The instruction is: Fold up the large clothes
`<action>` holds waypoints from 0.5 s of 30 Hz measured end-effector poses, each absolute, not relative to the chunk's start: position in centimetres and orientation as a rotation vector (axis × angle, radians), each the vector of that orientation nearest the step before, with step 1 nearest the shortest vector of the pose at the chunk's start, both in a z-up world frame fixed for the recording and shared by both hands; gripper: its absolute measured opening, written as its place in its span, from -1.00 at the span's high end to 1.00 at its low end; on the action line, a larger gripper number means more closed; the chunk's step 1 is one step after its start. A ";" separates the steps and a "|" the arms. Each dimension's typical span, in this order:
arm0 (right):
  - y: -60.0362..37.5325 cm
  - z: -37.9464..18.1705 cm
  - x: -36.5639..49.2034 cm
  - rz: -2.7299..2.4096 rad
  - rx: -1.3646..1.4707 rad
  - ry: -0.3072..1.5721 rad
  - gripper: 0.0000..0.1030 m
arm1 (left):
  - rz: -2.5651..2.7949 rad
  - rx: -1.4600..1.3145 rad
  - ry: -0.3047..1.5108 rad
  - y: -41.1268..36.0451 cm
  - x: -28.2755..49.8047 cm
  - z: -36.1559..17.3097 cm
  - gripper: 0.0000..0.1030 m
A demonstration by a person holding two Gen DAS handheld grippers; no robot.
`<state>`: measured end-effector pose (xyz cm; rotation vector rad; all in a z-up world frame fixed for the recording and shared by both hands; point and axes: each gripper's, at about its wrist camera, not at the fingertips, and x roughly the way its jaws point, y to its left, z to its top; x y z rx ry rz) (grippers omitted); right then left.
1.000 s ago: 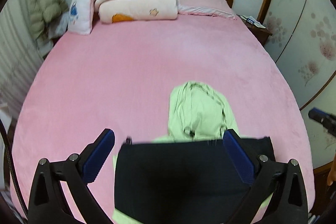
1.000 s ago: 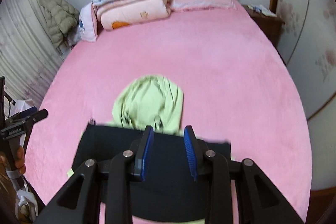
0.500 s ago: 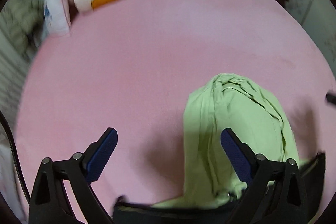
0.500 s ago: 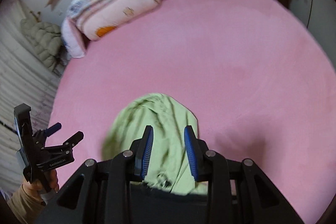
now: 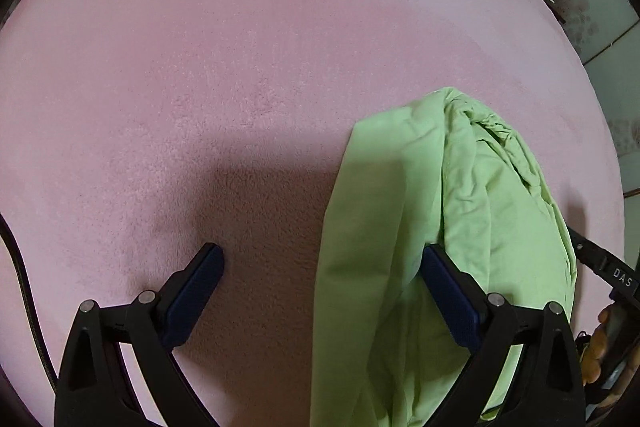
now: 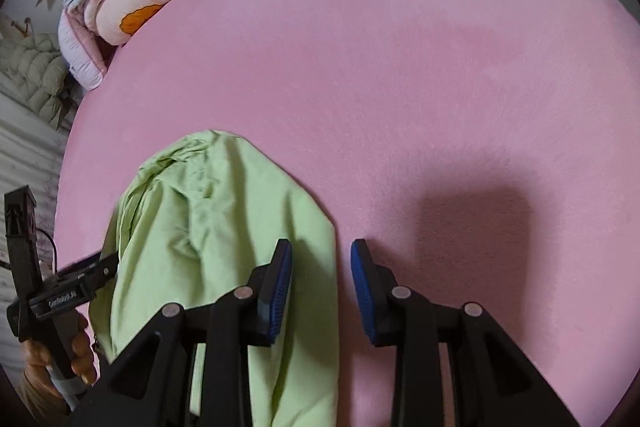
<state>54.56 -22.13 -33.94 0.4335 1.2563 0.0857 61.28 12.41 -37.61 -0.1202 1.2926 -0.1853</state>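
Green garment (image 5: 460, 219) is spread on the pink bed (image 5: 240, 67), lower right; both left gripper (image 5: 320, 287) and right gripper (image 6: 321, 287) jaws are held released.

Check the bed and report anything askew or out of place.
Only the green garment stands out: it lies bunched on the pink bedspread, with rumpled folds at its far end. Both the left gripper and the right gripper are open, holding nothing.

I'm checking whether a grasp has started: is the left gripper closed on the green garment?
No: the left gripper is wide open, with the green garment's edge lying loose between its fingers on the pink bedspread.
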 end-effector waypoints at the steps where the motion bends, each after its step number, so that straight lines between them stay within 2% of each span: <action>1: -22.1 -34.3 54.5 0.093 0.452 1.254 0.41 | -0.198 -0.127 1.281 12.5 61.1 -37.6 -0.57; 2: -22.0 -34.5 54.4 0.109 0.462 1.244 0.41 | -0.227 -0.131 1.264 12.4 61.0 -37.3 0.02; 3: -21.9 -34.7 54.4 0.130 0.462 1.236 0.43 | -0.245 -0.131 1.262 12.4 60.9 -37.3 0.40; 4: -21.7 -34.8 54.3 0.154 0.448 1.231 0.56 | -0.278 -0.139 1.268 12.1 60.8 -37.0 0.87; 5: -21.1 -34.5 54.2 0.162 0.397 1.228 0.97 | -0.270 -0.128 1.263 11.9 60.6 -36.7 0.87; 9: -20.3 -31.6 53.0 0.168 0.301 1.124 0.98 | -0.235 -0.043 1.137 10.9 58.8 -33.8 0.90; 15: -20.3 -23.4 47.9 0.226 0.296 0.868 0.98 | -0.275 -0.133 0.922 13.5 52.3 -26.8 0.90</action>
